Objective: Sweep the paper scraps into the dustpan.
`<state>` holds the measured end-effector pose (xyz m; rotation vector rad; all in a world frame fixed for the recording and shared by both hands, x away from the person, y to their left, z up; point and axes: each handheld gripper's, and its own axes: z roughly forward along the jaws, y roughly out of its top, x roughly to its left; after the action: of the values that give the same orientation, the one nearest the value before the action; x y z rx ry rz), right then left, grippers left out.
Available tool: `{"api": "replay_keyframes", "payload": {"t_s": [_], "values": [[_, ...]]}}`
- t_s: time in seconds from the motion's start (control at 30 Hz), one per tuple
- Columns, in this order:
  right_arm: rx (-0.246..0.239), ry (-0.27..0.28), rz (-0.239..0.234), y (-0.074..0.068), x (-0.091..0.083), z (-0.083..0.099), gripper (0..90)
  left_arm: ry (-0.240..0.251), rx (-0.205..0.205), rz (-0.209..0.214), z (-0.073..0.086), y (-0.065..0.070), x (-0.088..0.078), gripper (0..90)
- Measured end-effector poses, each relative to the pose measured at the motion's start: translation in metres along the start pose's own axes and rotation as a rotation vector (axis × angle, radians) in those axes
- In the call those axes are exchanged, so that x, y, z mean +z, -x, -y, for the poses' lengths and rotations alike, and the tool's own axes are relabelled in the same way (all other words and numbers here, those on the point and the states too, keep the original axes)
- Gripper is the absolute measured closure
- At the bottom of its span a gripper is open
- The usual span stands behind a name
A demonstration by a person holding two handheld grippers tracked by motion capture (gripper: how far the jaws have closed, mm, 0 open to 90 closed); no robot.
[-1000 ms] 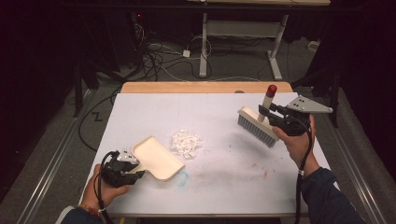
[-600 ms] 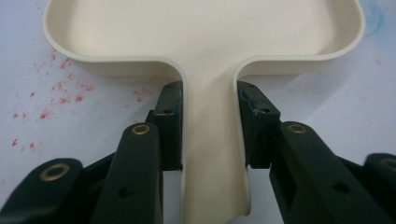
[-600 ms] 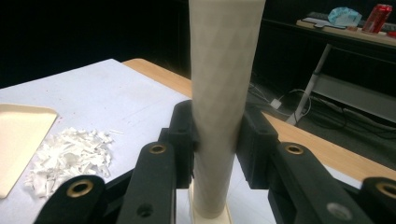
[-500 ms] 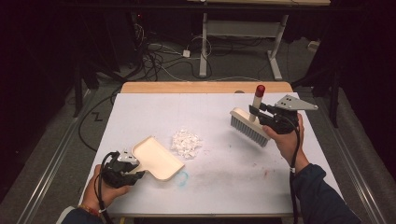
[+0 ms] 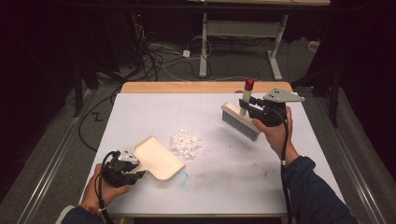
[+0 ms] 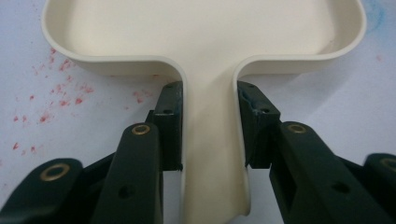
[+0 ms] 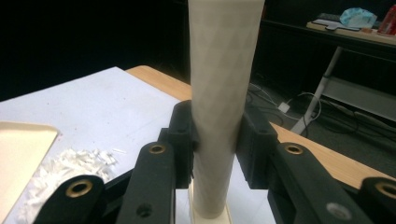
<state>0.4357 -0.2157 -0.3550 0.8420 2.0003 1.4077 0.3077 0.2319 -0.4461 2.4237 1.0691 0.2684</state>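
Observation:
A cream dustpan (image 5: 156, 157) lies on the white table, its mouth toward a small pile of white shreds (image 5: 187, 143). My left gripper (image 5: 122, 169) is shut on the dustpan's handle (image 6: 211, 154), one jaw pad on each side. My right gripper (image 5: 254, 108) holds a cream brush (image 5: 239, 121) with grey bristles and a red-tipped handle, lifted above the table to the right of the pile. The right gripper (image 7: 215, 149) is shut on the brush's handle (image 7: 222, 93). From there the shreds (image 7: 65, 168) and the dustpan's edge (image 7: 21, 154) lie lower left.
Red specks (image 6: 51, 98) and a blue smudge (image 5: 182, 177) mark the table (image 5: 224, 186). A wooden strip (image 5: 187, 87) runs along its far edge. Beyond it are cables (image 5: 163, 56) on the floor and a desk frame (image 5: 243, 32).
My right hand has carried the brush leftward, toward the pile of shreds. The left hand and the dustpan have stayed in place.

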Motion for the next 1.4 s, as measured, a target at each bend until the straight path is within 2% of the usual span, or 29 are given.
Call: {"api": "replay_keyframes", "payload": {"t_s": [0.13, 0.47, 0.5, 0.53, 0.57, 0.6, 0.73, 0.9, 1.0, 1.03, 1.07, 1.17, 1.27, 1.4], "values": [[-0.004, -0.001, -0.009, -0.005, 0.012, -0.003, 70.4, -0.005, 0.001, 0.000, -0.001, 0.000, 0.000, 63.4], [-0.009, -0.018, 0.003, -0.016, 0.037, -0.006, 70.4, -0.007, -0.010, 0.010, 0.000, -0.001, 0.002, 63.4], [-0.012, -0.016, 0.014, -0.019, 0.045, -0.007, 70.5, -0.005, -0.013, 0.007, -0.001, 0.000, 0.003, 63.4], [-0.012, -0.016, 0.014, -0.019, 0.045, -0.007, 70.5, -0.005, -0.013, 0.007, -0.001, 0.000, 0.003, 63.4], [-0.027, -0.018, 0.041, -0.023, 0.052, -0.007, 70.5, -0.010, -0.010, 0.008, -0.001, -0.001, 0.003, 63.4], [-0.027, -0.018, 0.041, -0.023, 0.052, -0.007, 70.5, -0.010, -0.010, 0.008, -0.001, -0.001, 0.003, 63.4], [-0.039, -0.016, 0.042, -0.032, 0.072, -0.013, 70.5, -0.012, -0.003, 0.005, -0.002, -0.001, 0.003, 63.4], [-0.066, -0.012, 0.009, -0.048, 0.093, -0.019, 70.5, -0.019, 0.021, 0.003, -0.003, 0.000, 0.002, 63.5], [-0.077, -0.018, -0.012, -0.056, 0.100, -0.021, 70.5, -0.026, 0.020, 0.009, -0.002, 0.000, 0.002, 63.5], [-0.107, -0.029, -0.016, -0.065, 0.108, -0.021, 70.5, -0.028, 0.022, 0.006, -0.003, 0.001, 0.002, 63.4], [-0.111, -0.034, -0.018, -0.068, 0.111, -0.021, 70.4, -0.029, 0.023, 0.004, -0.003, 0.001, 0.002, 63.5], [-0.118, -0.042, -0.022, -0.073, 0.117, -0.020, 70.5, -0.029, 0.022, 0.006, -0.002, 0.001, 0.002, 63.4], [-0.127, -0.051, -0.051, -0.081, 0.128, -0.015, 70.5, -0.029, 0.019, 0.009, -0.004, 0.002, 0.002, 63.4], [-0.123, -0.047, -0.084, -0.085, 0.129, -0.014, 70.4, -0.032, 0.024, 0.011, -0.005, 0.002, 0.001, 63.4]]}}
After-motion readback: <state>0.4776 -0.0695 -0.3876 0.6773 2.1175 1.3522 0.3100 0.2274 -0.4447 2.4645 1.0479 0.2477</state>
